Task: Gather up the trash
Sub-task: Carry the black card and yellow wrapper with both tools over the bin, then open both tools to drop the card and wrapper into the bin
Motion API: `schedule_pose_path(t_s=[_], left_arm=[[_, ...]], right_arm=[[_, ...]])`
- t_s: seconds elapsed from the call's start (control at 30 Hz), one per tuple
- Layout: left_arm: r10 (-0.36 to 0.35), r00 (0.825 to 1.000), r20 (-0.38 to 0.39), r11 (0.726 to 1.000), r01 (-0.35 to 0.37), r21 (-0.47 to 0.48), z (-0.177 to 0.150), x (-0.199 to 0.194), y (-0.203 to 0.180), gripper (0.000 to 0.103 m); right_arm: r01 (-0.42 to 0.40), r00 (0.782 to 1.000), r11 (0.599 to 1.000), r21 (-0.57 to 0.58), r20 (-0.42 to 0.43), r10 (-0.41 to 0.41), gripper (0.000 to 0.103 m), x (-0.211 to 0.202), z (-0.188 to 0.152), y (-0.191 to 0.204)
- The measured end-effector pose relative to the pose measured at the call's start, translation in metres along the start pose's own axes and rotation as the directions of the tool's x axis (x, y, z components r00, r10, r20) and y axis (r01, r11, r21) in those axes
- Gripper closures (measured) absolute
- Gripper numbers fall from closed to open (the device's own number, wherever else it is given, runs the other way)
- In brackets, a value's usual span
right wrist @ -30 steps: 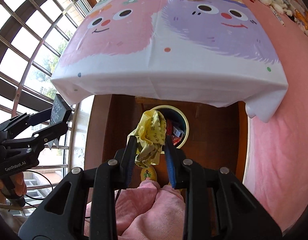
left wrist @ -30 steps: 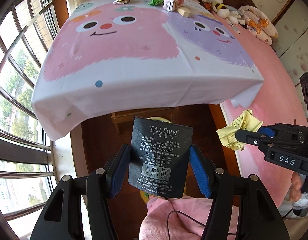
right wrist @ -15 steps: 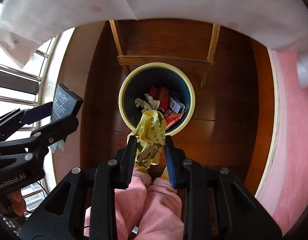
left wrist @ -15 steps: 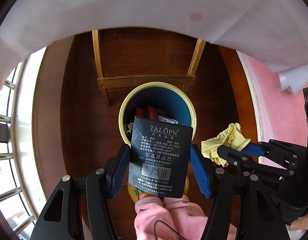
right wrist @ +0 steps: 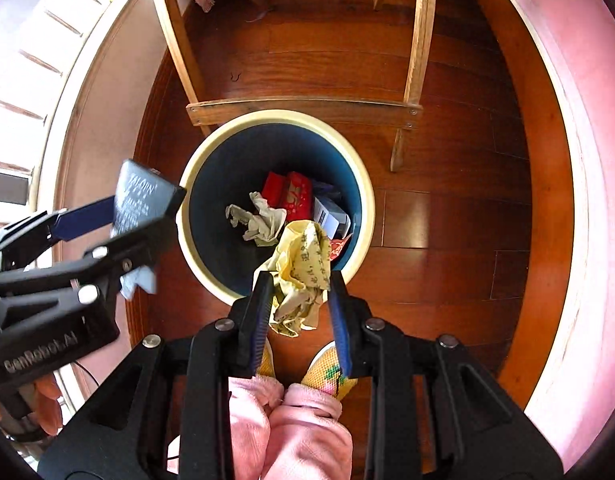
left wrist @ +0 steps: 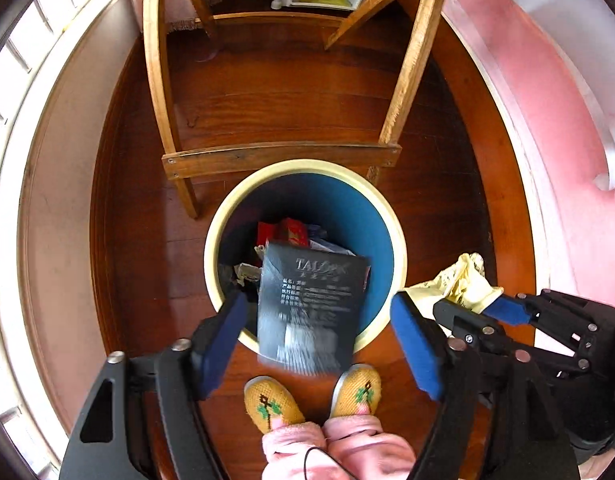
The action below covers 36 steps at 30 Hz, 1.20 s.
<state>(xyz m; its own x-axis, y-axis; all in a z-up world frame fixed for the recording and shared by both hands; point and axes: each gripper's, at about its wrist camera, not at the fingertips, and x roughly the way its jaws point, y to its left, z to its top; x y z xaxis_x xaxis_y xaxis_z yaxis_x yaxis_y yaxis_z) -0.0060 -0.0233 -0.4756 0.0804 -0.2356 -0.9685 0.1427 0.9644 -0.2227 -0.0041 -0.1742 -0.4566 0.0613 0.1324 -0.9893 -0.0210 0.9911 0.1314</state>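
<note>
A round bin [left wrist: 307, 170] with a cream rim and blue inside stands on the wooden floor; it also shows in the right wrist view [right wrist: 359, 184] with several pieces of trash in it. My left gripper [left wrist: 319, 340] is open above its near rim. The black TALOPN package [left wrist: 311, 300] is blurred and loose between the spread fingers, over the bin; the right wrist view [right wrist: 143, 196] shows it too. My right gripper [right wrist: 297, 312] is shut on a crumpled yellow wrapper [right wrist: 303, 268] above the bin's near edge. The wrapper also shows in the left wrist view [left wrist: 459, 284].
A wooden table frame [left wrist: 279, 158] stands just behind the bin, its legs [right wrist: 415, 52] on either side. The person's feet in yellow slippers [left wrist: 271, 404] stand in front of the bin. A pink bed edge [right wrist: 579, 160] runs along the right. Windows [right wrist: 35, 92] are at the left.
Both grippers have tilted down from the table top to the bin. My left gripper has opened and let go of the black package, which is dropping. The right still grips the yellow wrapper.
</note>
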Motion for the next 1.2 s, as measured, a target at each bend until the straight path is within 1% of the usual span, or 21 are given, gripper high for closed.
schedule_pose_path(t_s=[0.03,0.07,0.3,0.53,0.77,0.93,0.97,1.03,1.07,1.1,1.2], left_arm=[[-0.002,1.000,-0.001,1.000,0.002,-0.008,0.000,-0.001,0.002,0.012],[0.002,1.000,0.004,1.000,-0.002,-0.014,0.001,-0.001,0.002,0.011],[0.025,0.999,0.034,0.999,-0.023,-0.034,-0.006,-0.023,0.008,0.010],[0.060,0.996,0.066,0.995,-0.055,-0.086,-0.016,-0.054,0.030,0.010],[0.105,0.991,0.080,0.987,-0.094,-0.128,-0.037,-0.083,0.050,0.010],[0.127,0.988,0.093,0.980,-0.110,-0.166,-0.051,-0.105,0.064,0.010],[0.130,0.987,0.097,0.978,-0.112,-0.174,-0.053,-0.111,0.067,0.010],[0.135,0.986,0.102,0.975,-0.113,-0.191,-0.056,-0.120,0.072,0.010],[0.136,0.985,0.104,0.973,-0.113,-0.199,-0.057,-0.125,0.073,0.010],[0.136,0.985,0.105,0.972,-0.113,-0.206,-0.058,-0.130,0.074,0.010],[0.139,0.984,0.111,0.969,-0.112,-0.220,-0.061,-0.151,0.074,0.010]], right_arm=[[0.002,1.000,1.000,-0.002,0.000,-0.002,0.078,-0.002,0.000,0.001],[-0.001,1.000,1.000,-0.001,0.000,0.001,0.078,-0.002,0.000,0.001],[-0.007,1.000,1.000,0.005,0.007,0.007,0.078,-0.004,0.004,0.008],[-0.014,1.000,1.000,0.004,0.017,0.013,0.078,-0.009,0.009,0.018],[-0.034,0.999,0.999,0.021,0.023,0.034,0.078,-0.015,0.017,0.031],[-0.053,0.999,0.998,0.021,0.008,0.053,0.071,-0.019,0.025,0.042],[-0.052,0.999,0.998,0.021,0.006,0.052,0.068,-0.021,0.026,0.044],[-0.051,0.999,0.999,0.018,0.012,0.050,0.057,-0.027,0.028,0.049],[-0.048,0.999,0.999,0.016,0.018,0.048,0.048,-0.031,0.029,0.051],[-0.044,0.999,0.999,0.014,0.023,0.044,0.046,-0.036,0.030,0.054],[-0.039,0.999,0.999,0.009,0.024,0.039,0.046,-0.055,0.031,0.061]])
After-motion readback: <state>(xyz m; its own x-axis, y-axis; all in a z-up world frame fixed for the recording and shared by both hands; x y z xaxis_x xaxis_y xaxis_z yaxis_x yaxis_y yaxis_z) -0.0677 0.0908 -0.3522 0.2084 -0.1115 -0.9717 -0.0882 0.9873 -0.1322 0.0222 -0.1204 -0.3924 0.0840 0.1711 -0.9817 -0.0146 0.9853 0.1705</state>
